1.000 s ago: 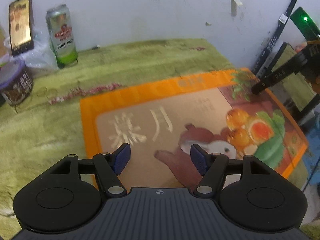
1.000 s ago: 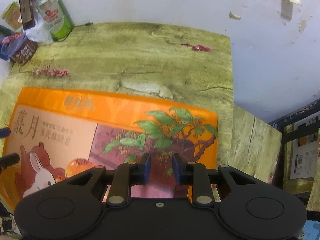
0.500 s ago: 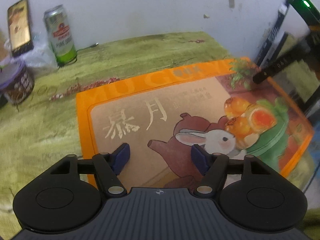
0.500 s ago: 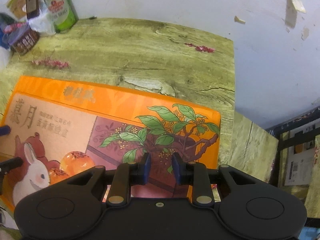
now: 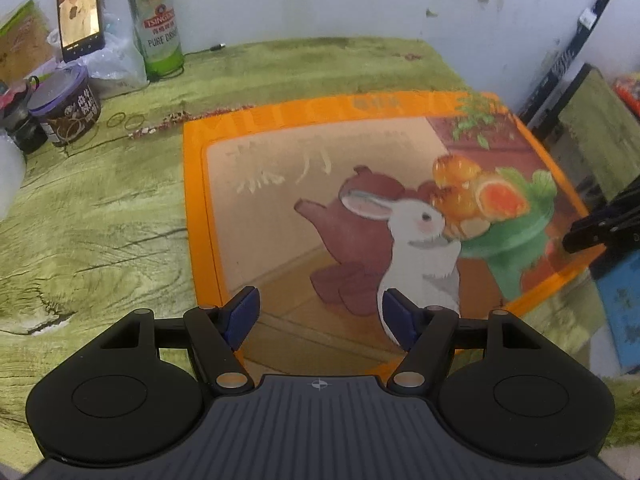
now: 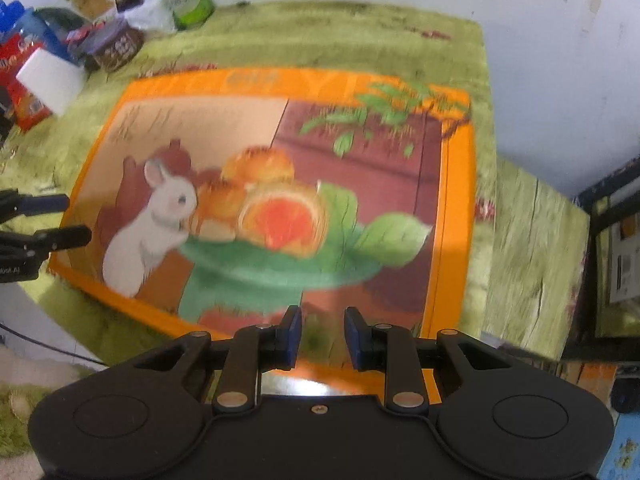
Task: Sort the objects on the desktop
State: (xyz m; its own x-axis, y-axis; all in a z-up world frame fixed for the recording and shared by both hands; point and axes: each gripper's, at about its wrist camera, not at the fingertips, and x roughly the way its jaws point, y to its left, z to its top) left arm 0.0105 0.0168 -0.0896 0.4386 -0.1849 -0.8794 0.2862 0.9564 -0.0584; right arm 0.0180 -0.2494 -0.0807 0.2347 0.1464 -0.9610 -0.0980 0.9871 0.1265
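A large flat orange box printed with a white rabbit and pastries lies on the green wood-grain table. My left gripper hovers open over the box's near left part, nothing between its fingers. From the right wrist view, the box fills the middle. My right gripper is shut over the box's near edge, holding nothing. Each gripper shows in the other's view: the right gripper at the box's right edge, the left gripper at its left edge.
Along the back left wall stand a green beer can, a lit phone, a purple-lidded tub and a plastic bag. A white block and red packet lie at far left. Black shelving borders the table's right side.
Both grippers have drawn back toward the box's near edge, the right one the most, so the rabbit and pastries now show. The left jaws stay open, the right shut.
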